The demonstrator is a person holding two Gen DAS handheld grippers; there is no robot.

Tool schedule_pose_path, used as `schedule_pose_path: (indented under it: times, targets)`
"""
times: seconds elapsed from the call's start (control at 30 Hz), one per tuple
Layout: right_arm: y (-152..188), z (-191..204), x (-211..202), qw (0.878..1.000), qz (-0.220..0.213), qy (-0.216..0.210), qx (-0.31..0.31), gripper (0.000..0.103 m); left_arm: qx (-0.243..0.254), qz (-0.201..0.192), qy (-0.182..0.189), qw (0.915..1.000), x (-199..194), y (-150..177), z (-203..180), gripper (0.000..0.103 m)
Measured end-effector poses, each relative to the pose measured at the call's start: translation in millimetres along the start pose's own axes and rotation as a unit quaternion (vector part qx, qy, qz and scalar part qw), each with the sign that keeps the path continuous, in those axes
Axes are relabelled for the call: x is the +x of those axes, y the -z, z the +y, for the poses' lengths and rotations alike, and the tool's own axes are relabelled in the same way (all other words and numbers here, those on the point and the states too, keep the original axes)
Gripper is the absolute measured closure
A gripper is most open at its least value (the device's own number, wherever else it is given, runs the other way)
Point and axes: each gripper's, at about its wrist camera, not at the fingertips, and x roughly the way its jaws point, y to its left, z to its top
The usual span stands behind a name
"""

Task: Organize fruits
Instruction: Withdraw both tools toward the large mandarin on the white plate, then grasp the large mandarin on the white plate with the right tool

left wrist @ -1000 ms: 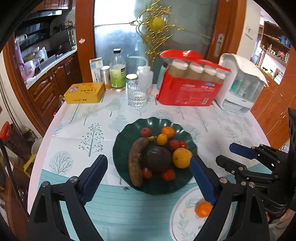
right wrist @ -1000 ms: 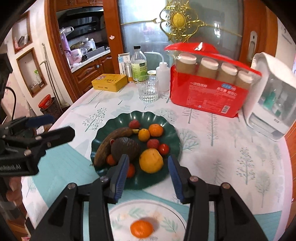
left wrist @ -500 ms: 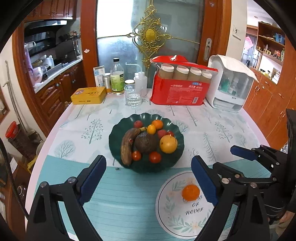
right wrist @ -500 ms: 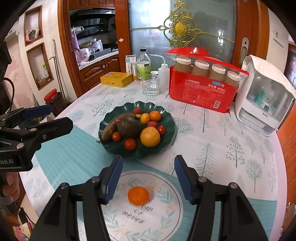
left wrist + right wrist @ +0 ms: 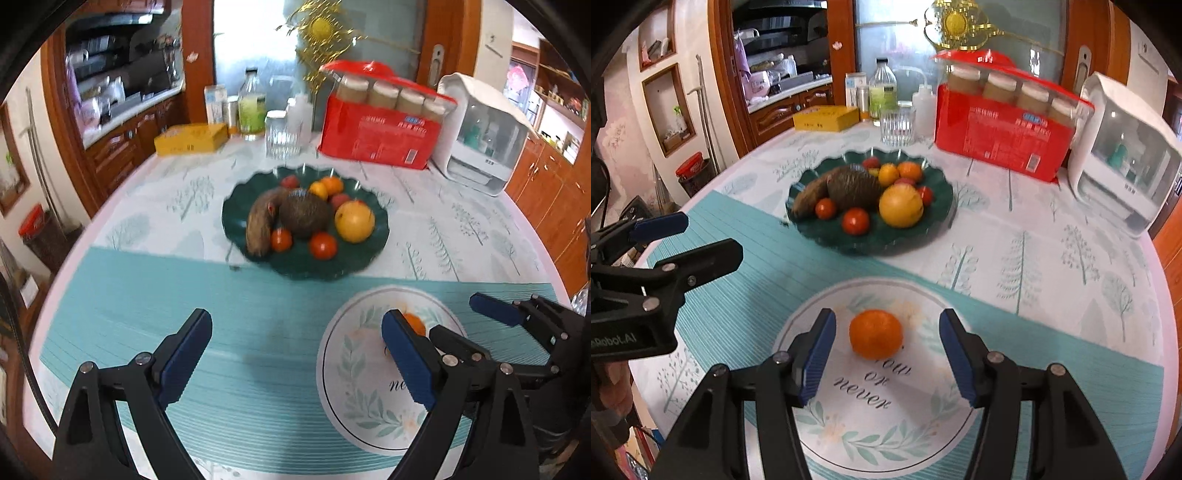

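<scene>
One mandarin (image 5: 875, 334) seen on white plate (image 5: 923, 435); two hand-held grippers, left (image 5: 295, 354) and right (image 5: 886, 354), both spread open (empty). Green dish (image 5: 934, 221) fruit blurred.

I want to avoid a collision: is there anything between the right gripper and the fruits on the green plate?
Yes. The orange mandarin lies on the white plate, right between the open fingers of the right gripper. Beyond it only bare tablecloth reaches the green plate.

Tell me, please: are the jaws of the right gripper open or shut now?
Open. In the right wrist view the right gripper has its jaws wide apart, with the orange lying untouched between them on the white plate.
</scene>
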Motion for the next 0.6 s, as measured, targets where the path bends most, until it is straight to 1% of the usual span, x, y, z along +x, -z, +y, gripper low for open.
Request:
schedule_pose_path:
  times: [0.1, 0.3, 0.6]
  targets:
    - [7.1, 0.2, 12.4, 1.000, 0.015, -0.004, 0.011, 0.045, -0.012, 0.015, 0.001, 0.9998, 12.8, 9.4, 3.8, 0.010]
    - [15.6, -1.0, 36.8, 0.999, 0.041, -0.006, 0.028, 0.045, -0.026, 0.033, 0.003, 0.9991, 31.6, 17.8, 8.0, 0.010]
    - [17.1, -1.1, 58.8, 0.997, 0.060, -0.005, 0.043, 0.045, -0.031, 0.053, 0.008, 0.9981, 47.8, 23.4, 9.9, 0.010]
